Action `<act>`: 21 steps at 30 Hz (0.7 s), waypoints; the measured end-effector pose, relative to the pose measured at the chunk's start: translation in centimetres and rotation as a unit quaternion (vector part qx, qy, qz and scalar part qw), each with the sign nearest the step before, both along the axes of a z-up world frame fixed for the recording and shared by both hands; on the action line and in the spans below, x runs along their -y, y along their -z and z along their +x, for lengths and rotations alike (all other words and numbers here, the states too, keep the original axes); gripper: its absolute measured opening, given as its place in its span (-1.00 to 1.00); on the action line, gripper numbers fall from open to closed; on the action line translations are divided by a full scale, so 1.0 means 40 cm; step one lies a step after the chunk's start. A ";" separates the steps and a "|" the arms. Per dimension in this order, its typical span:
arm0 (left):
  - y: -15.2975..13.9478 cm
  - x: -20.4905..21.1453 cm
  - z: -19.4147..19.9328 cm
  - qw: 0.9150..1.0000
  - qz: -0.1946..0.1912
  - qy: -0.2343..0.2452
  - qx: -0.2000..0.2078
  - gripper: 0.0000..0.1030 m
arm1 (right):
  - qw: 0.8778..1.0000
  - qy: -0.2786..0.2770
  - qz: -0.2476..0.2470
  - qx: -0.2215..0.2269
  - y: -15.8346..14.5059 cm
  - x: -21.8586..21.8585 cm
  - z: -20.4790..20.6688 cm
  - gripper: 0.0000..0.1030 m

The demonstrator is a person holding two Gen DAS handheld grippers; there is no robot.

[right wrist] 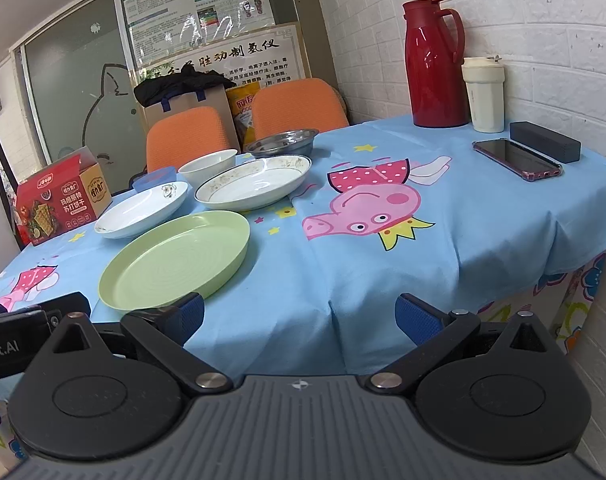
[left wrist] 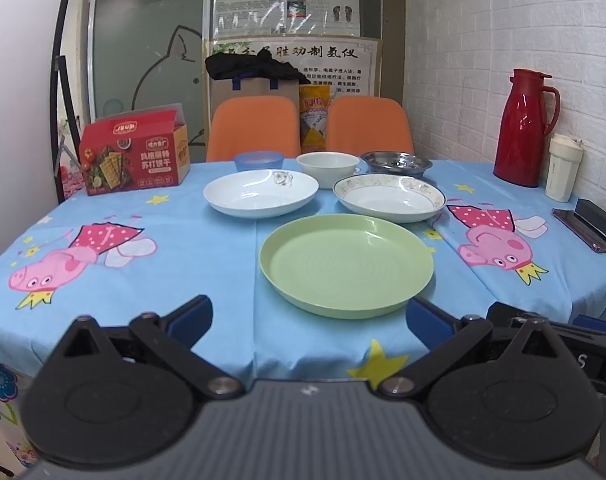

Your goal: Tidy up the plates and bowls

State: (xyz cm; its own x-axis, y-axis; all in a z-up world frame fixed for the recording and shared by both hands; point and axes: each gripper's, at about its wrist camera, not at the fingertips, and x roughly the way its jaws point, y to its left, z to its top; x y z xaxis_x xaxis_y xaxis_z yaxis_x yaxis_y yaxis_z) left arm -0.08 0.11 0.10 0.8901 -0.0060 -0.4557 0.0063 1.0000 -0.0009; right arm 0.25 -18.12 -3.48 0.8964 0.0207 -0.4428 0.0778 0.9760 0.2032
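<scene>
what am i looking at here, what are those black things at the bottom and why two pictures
No robot here: a person holds one two-finger gripper in each hand, and each carries a wide-angle camera looking forward along its fingers. The black shapes with blue pads are those grippers.

One picture comes from the left gripper, the other from the right gripper. Both are open and hold nothing.

On the cartoon tablecloth lie a green plate, two white plates, a white bowl, a blue bowl and a steel bowl. At the sides stand a red thermos, a cream cup, a phone and a cracker box.
</scene>
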 end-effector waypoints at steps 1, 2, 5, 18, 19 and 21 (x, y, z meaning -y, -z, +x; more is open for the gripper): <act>0.000 -0.001 0.000 1.000 -0.001 0.000 0.000 0.99 | 1.000 0.000 0.000 0.000 0.000 0.000 0.000 1.00; 0.001 -0.001 0.001 1.000 -0.001 0.000 -0.001 0.99 | 1.000 0.000 0.000 0.000 0.000 0.000 0.000 1.00; 0.002 -0.002 0.000 1.000 -0.002 0.000 -0.002 0.99 | 1.000 0.000 0.000 -0.001 0.000 0.000 0.000 1.00; 0.006 0.000 -0.001 1.000 -0.004 0.004 -0.005 0.99 | 1.000 -0.002 0.001 -0.002 0.003 -0.007 0.001 1.00; 0.007 0.000 0.000 1.000 -0.004 0.005 -0.005 0.99 | 1.000 -0.003 0.001 -0.002 0.004 -0.008 0.000 1.00; 0.008 0.001 0.001 1.000 -0.004 0.004 -0.007 0.99 | 1.000 -0.003 0.001 -0.002 0.004 -0.007 0.000 1.00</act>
State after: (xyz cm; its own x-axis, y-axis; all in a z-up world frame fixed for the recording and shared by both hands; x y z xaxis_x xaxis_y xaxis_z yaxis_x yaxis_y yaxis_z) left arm -0.02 0.07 -0.21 0.8831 -0.0168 -0.4688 0.0141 0.9999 -0.0093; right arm 0.25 -17.84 -3.66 0.8942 0.0272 -0.4468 0.0731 0.9759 0.2057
